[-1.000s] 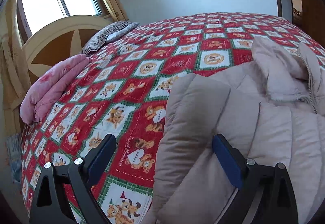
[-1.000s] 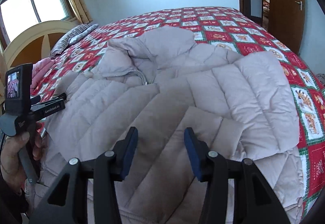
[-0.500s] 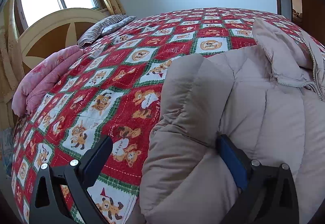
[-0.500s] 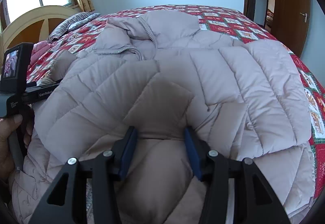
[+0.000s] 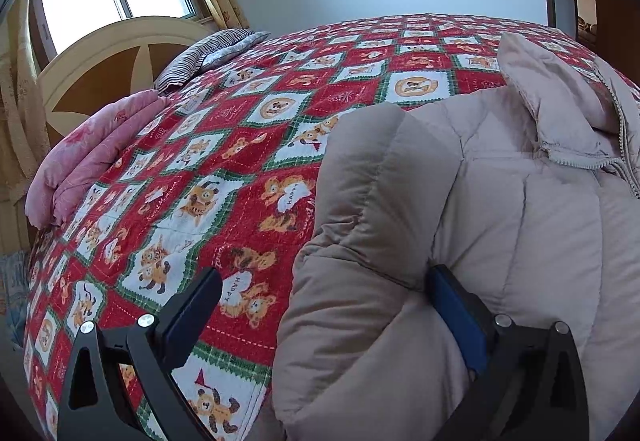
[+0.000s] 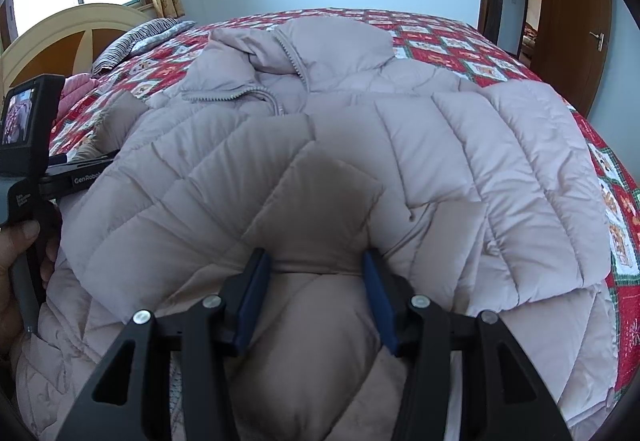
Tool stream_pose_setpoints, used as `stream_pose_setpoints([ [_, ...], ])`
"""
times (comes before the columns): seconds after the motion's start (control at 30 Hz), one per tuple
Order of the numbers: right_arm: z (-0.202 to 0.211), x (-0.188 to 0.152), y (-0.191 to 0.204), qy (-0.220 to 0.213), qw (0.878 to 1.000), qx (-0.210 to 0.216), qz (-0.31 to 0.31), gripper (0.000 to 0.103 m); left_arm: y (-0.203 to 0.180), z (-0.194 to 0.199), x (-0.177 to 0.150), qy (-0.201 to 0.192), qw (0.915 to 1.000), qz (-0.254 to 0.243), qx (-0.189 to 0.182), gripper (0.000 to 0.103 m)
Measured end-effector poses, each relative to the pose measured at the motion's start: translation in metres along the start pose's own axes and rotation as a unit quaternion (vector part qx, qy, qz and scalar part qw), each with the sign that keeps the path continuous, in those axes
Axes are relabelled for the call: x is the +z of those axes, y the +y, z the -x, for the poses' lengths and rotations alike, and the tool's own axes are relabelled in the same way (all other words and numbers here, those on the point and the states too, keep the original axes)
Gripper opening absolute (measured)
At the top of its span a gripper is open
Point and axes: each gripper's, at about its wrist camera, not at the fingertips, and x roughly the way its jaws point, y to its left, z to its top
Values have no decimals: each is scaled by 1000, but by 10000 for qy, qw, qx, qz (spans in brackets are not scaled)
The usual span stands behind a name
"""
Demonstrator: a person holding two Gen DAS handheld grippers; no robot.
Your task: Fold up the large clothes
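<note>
On the bed, the puffy jacket lies spread. Since a second ago both tools have sunk into it: the left tool gapes wide around a sleeve fold, the right tool pinches a padded ridge.

Between the right gripper's matt black plastic jaws bulges the puffer jacket, quilted cloth with a soft sheen. Left of the left gripper's jaws lies the matt printed-cotton bedspread; beyond stands a smooth wooden headboard.
</note>
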Motion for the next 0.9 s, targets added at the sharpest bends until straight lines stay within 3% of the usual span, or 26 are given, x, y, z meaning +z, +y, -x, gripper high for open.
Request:
stream_pose_setpoints([
  [0.57,-1,-1,3,-1,9999,-107,70,52,-1,-2,1,36,10000,-6,-10,102],
  [0.73,0,-1,5,-12,9999,-141,90,52,6,-4,2,120,9996,128,-226,102],
  [0.8,1,-1,1,-8,10000,-44,31,52,7,-3,3,147,9994,147,-270,102],
  [0.9,6,-1,-7,-6,9994,344,-51,61,15,8,7,175,9993,172,-266,102],
])
